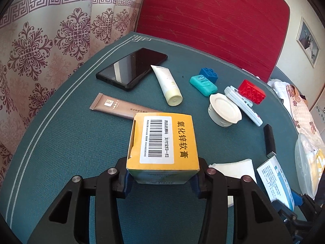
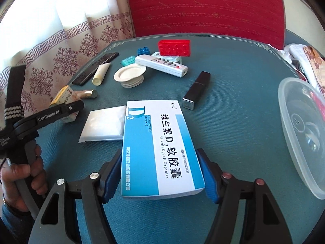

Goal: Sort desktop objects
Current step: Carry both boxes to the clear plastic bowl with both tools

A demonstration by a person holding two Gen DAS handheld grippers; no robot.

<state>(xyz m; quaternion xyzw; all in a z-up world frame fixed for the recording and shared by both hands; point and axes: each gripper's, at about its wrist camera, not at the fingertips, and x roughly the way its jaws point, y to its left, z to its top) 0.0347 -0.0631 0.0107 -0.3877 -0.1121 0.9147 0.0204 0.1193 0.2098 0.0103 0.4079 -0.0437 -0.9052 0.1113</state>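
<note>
Fingers of my left gripper (image 1: 162, 180) pinch the yellow ointment box (image 1: 162, 142) by its sides, above the green tabletop (image 1: 67, 142) just in front of the brown tube (image 1: 119, 108). My right gripper (image 2: 162, 183) has the blue-and-white vitamin D2 box (image 2: 158, 146) between its blue pads (image 2: 110, 177); the left pad touches the box, a slight gap shows at the right one, so I cannot tell whether they grip. That box sits beside a white packet (image 2: 103, 125), with a clear plastic container (image 2: 300, 134) off to the right.
</note>
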